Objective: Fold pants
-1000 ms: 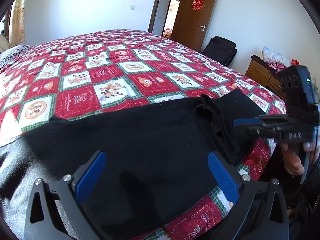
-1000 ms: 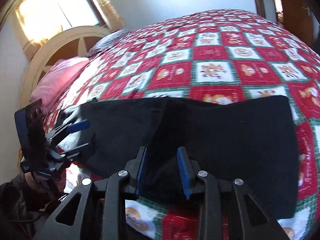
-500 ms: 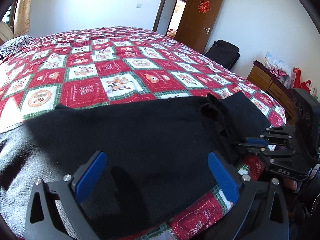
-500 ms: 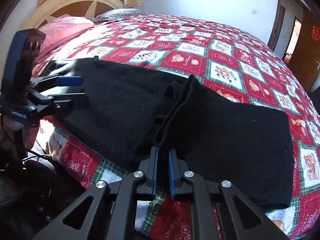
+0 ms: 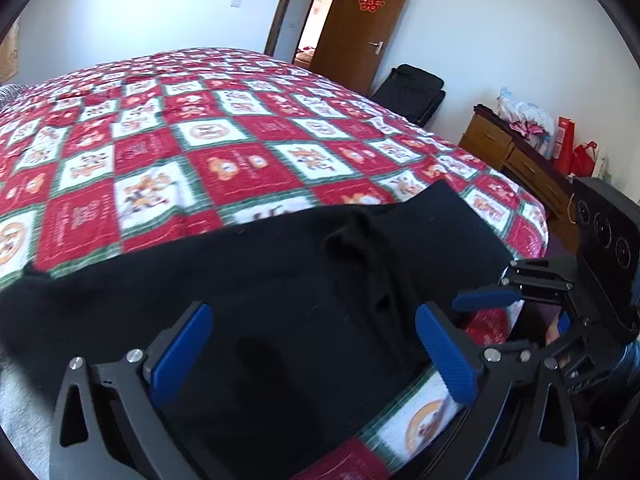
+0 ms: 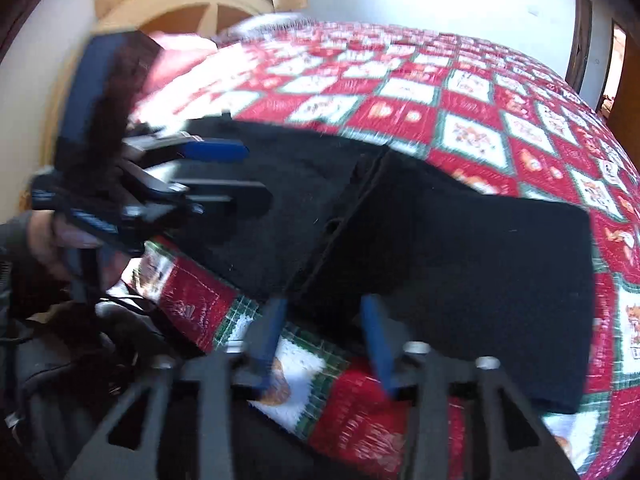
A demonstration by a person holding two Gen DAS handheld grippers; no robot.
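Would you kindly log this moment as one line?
left hand-held gripper: open over black pants | right hand-held gripper: open at pants' near edge | quilt: beneath

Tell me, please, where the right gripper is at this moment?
In the left wrist view the right gripper is at the right, open, at the near bed edge by the pants. In its own view it sits over the quilt border.

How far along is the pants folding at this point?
Done: one fold, the black pants lying doubled on the quilt, layered edge mid-garment. In hand: nothing; left gripper and right gripper are open, empty. Left: the longer section is unfolded.
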